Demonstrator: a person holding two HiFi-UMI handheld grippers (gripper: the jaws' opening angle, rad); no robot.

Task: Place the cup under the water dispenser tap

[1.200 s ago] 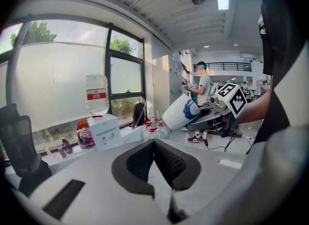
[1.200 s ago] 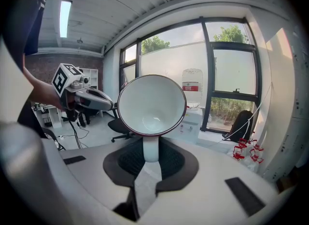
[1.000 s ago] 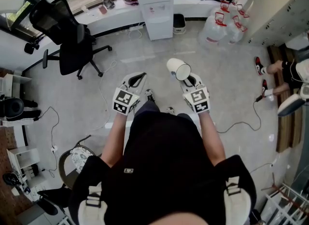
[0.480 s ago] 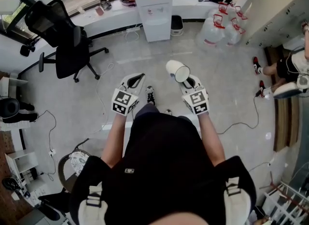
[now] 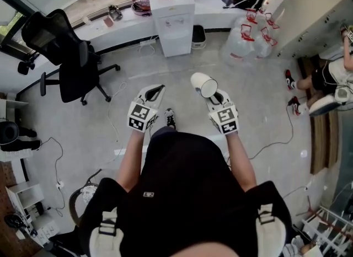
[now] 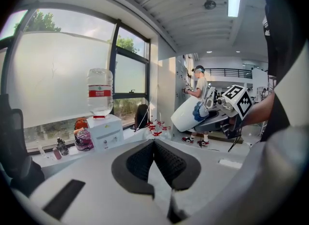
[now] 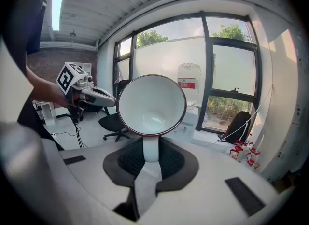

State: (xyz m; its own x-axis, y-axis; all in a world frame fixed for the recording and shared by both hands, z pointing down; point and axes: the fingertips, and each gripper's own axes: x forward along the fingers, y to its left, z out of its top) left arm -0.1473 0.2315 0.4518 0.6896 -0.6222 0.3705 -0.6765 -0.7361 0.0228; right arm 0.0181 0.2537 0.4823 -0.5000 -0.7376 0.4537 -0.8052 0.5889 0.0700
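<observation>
L tool (image 5: 156, 89) & R tool (image 5: 215, 92) w/ cup (image 5: 204, 84) now nearer dispenser (image 5: 174, 23).

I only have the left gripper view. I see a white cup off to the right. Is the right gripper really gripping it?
Observer: Yes. The right gripper is shut on the handle of the cup, as the right gripper view shows.
Operator: Anything in the cup?
Observer: No. Its white inside is empty, and its mouth faces that camera.
Operator: What's beside the dispenser at floor level?
Observer: In the head view, a small black bin stands just right of the water dispenser.
</observation>
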